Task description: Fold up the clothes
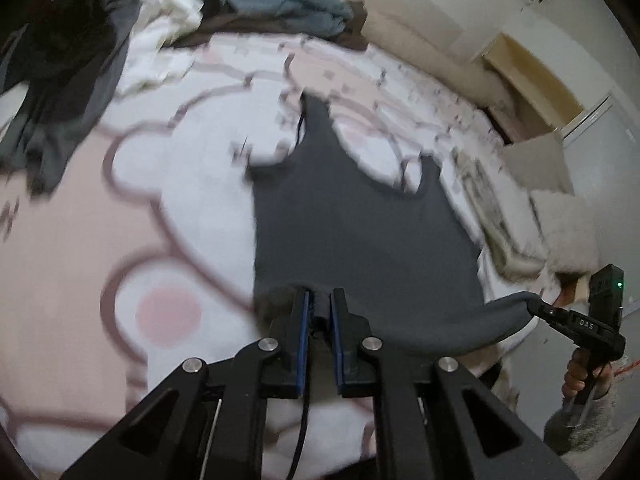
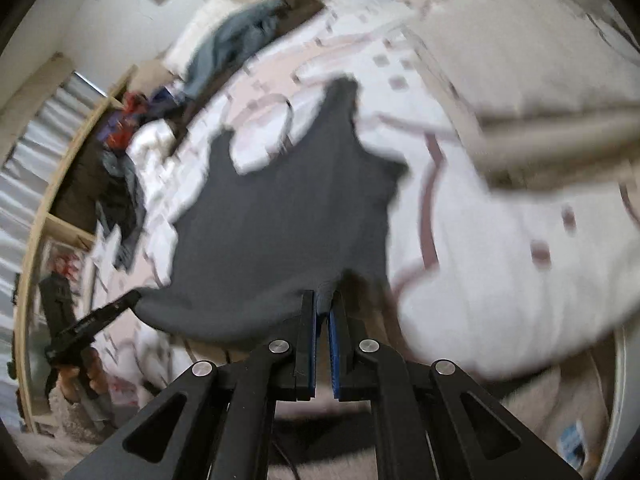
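A dark grey tank top [image 1: 360,236] lies spread over the bed, straps pointing away, its near hem lifted off the cover. My left gripper [image 1: 320,300] is shut on the hem's left corner, grey cloth bunched between the blue pads. The right gripper [image 1: 538,306] shows at the right edge, pinching the other hem corner, a hand [image 1: 580,376] on its handle. In the right wrist view the tank top [image 2: 288,220] hangs from my right gripper [image 2: 326,300], which is shut on its hem. The left gripper [image 2: 130,299] grips the far corner there.
The bed cover [image 1: 80,248] is white and pink with a cartoon print. Piled clothes lie at the far side: dark garments [image 1: 60,80], a white one [image 1: 168,12], a blue-grey one [image 1: 288,0]. A wooden shelf [image 2: 60,184] runs along the wall. Pillows [image 2: 520,60] lie to the right.
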The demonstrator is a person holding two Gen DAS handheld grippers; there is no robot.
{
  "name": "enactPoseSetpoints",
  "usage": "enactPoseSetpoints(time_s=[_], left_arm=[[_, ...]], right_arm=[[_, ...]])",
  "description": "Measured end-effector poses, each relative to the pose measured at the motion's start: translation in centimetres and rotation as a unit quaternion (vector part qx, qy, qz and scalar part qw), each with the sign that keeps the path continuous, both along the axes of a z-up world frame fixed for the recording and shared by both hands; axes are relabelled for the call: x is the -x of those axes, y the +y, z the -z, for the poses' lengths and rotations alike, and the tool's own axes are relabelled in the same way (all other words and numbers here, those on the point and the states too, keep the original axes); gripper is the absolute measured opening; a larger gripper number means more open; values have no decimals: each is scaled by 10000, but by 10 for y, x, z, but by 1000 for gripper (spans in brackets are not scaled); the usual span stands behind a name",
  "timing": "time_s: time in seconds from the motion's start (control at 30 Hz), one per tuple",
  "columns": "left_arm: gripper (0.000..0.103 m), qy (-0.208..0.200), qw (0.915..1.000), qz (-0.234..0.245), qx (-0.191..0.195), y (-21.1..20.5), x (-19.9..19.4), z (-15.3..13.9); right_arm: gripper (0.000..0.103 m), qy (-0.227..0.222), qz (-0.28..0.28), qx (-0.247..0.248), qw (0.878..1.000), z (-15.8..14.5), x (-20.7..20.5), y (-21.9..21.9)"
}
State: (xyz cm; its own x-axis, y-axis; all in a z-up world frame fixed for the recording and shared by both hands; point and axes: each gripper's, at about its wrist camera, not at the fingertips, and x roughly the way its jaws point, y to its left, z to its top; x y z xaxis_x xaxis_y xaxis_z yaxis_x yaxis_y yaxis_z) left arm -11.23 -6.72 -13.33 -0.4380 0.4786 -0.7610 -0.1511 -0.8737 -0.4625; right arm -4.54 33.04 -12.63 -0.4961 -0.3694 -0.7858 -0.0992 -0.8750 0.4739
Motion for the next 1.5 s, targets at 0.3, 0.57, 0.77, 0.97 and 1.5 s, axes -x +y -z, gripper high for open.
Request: enactPoseSetpoints(time_s=[0.3, 0.57, 0.77, 0.97, 1.5], left_arm=[[11, 357, 9990, -192, -174, 20, 123, -27], [11, -258, 9992, -251, 146, 39, 200, 31], [47, -560, 9975, -353, 249, 36, 217, 59], [67, -276, 9980, -463, 343, 21, 216, 46], [71, -155, 9836, 1553, 906, 98, 141, 44]], right_arm=[[6, 664, 270, -37, 9974, -34, 119, 28], [6, -50, 575, -161, 9982, 22, 194, 39], [6, -425, 738, 2, 9964, 63, 218, 46], [99, -203, 1024, -52, 9945, 61, 213, 50], [30, -88, -1110, -1939, 9747, 67, 182, -52]])
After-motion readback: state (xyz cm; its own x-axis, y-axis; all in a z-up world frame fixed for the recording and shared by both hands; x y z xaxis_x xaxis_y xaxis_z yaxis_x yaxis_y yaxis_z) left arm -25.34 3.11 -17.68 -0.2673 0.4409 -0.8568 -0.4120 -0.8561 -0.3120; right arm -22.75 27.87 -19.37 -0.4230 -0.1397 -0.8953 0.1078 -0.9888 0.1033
